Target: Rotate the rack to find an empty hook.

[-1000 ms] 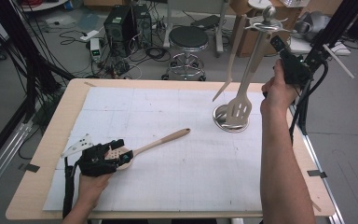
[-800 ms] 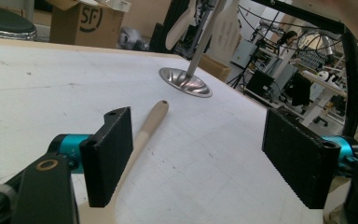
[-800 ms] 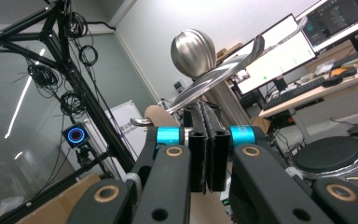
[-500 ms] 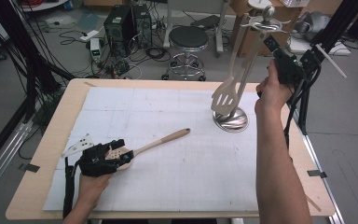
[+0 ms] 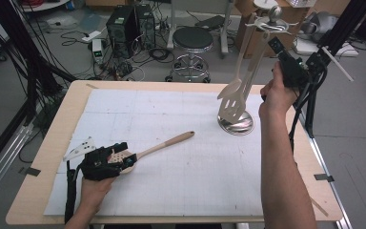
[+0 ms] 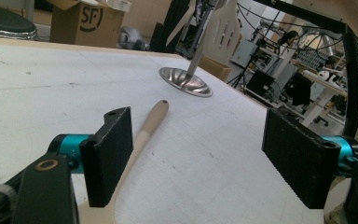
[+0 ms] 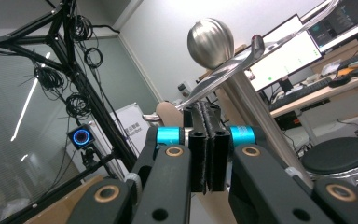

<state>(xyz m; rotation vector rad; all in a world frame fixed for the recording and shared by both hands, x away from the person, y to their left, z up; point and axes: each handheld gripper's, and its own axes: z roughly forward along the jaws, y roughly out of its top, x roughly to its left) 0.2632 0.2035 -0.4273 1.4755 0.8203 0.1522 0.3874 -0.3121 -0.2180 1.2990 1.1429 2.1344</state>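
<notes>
Right tongs (image 5: 277,51) pinch slotted spatula (image 5: 236,95); blade down, handle up-right.

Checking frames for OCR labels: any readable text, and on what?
"SF": printed on the cardboard box behind the table, left gripper view.
Monitor screens, right gripper view: text too blurred to read.
White board lettering, right gripper view: too small to read.

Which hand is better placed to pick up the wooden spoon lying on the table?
Left. The left hand-held gripper is open right over the spoon, one pad beside its handle. The right hand-held gripper is shut, up at the rack by the slotted spatula.
</notes>
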